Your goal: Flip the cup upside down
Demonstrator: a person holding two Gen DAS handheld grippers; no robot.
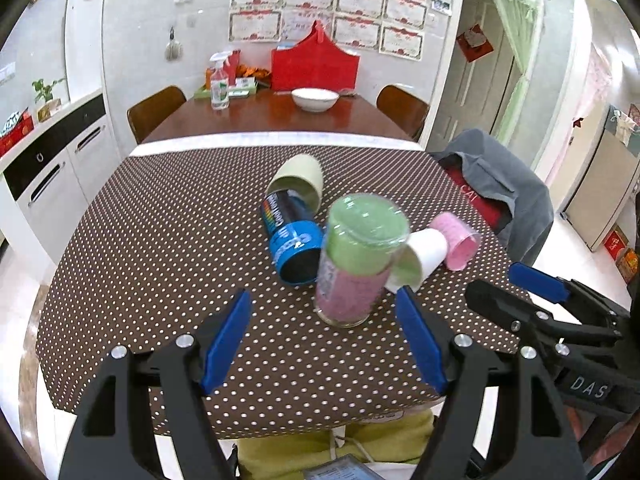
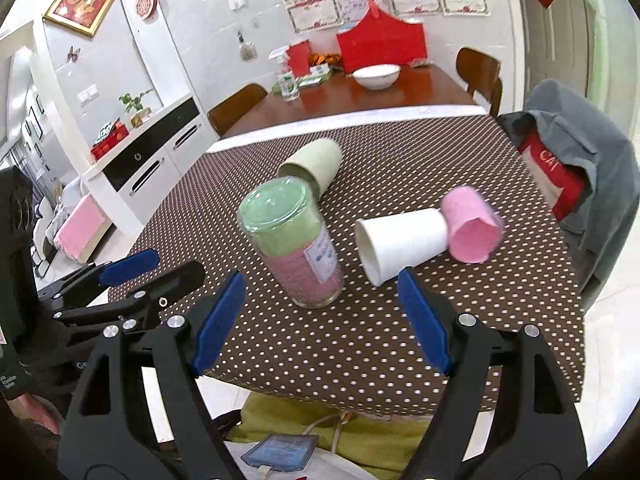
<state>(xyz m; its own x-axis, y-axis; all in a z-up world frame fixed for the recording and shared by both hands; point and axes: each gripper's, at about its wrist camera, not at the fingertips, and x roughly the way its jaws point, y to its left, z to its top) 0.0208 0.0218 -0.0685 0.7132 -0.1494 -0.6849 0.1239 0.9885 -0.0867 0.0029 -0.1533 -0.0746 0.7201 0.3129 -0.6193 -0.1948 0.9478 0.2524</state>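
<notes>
Left hand-held gripper (image 1: 323, 344) and right hand-held gripper (image 2: 320, 320): wide open, empty, near the bench (image 1: 140, 240) front edge, facing an upside-down glass cup (image 1: 358, 258).

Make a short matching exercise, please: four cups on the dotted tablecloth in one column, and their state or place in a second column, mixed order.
Column 1:
1. glass cup
2. white cup
3. pink cup
4. blue-black cup

Column 2:
a. lying, its base against the pink one
b. standing mouth down
c. lying, its end in the pale green cup
d. lying farthest right

Pairs: 1-b, 2-a, 3-d, 4-c
</notes>
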